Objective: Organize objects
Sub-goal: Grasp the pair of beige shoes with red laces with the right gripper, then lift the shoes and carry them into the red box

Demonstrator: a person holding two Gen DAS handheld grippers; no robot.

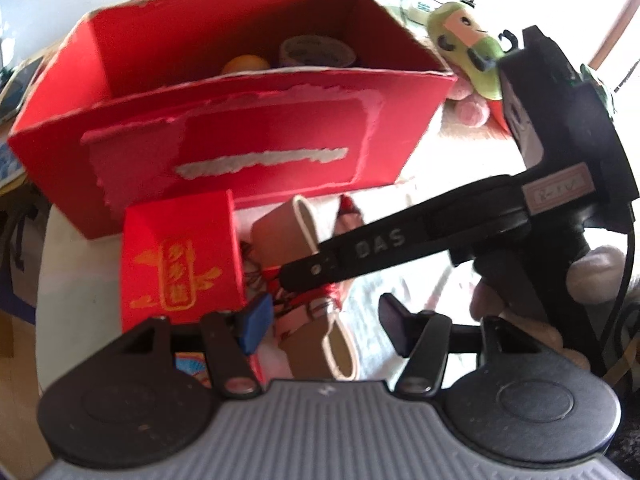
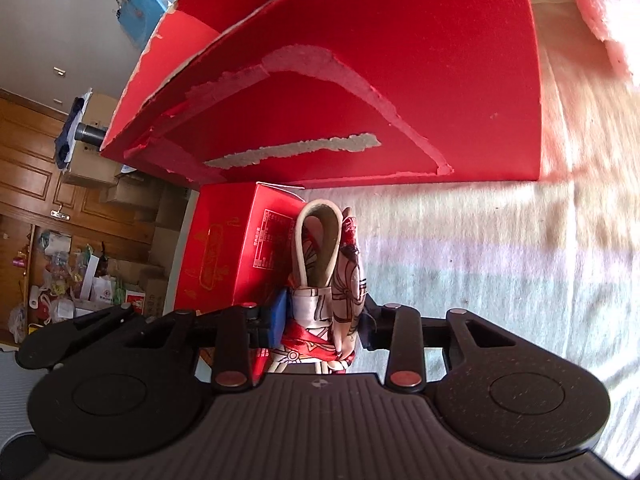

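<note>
The big red box (image 1: 224, 136) hides most of an orange ball (image 1: 245, 63) and a tape roll (image 1: 316, 50) inside it. In front, beside the small red box (image 1: 182, 264), lies a printed pouch (image 2: 340, 280) with a tan loop. The left gripper (image 1: 320, 322) stands released around its end, while the right gripper (image 2: 322, 320) clenches on the pouch.

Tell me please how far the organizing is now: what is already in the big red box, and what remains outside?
Done: an orange ball and a tape roll already lie in the big red box.
In hand: the right hand-held gripper is closed on the printed red-and-white pouch; the left hand-held gripper is open beside it.
Left: the small red carton and the green plush toy are outside the box.
</note>
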